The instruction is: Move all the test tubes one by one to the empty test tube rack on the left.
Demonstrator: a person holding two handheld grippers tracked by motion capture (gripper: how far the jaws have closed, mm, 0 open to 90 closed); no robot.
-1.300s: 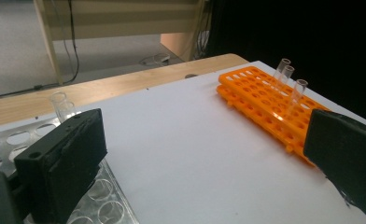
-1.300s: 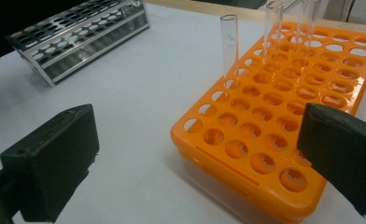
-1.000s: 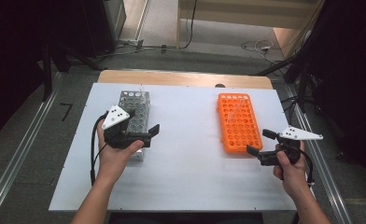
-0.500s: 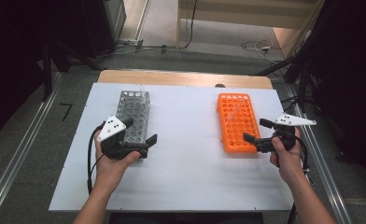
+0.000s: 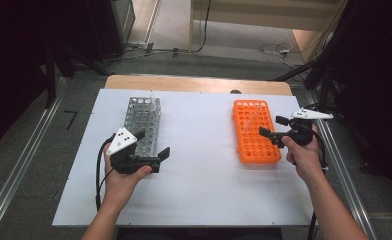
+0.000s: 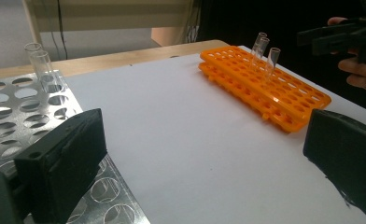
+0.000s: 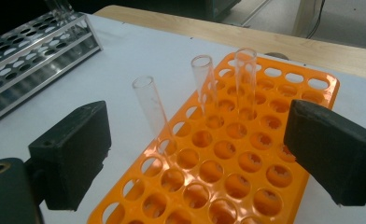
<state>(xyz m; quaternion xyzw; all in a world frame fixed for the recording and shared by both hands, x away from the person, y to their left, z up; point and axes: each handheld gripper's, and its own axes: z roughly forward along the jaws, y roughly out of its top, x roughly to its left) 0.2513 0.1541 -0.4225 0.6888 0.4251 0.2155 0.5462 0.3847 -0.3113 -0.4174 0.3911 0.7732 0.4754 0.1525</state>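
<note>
Tubes [image 7: 149, 105] stand before the level, open right gripper [image 7: 200, 154].

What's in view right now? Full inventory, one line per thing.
Orange rack: 1, orange, right side of the table.
Metal rack: 1, silver, left side of the table.
Test tubes in orange rack: 3, clear, standing in its holes.
Test tubes in metal rack: 2, clear, at its far end.
Table: 1, white top, wooden far edge.
Left claw: 1, black, open, nothing between the jaws, beside the metal rack's near end.
Right claw: 1, black, open, nothing between the jaws, over the orange rack's right edge.
</note>
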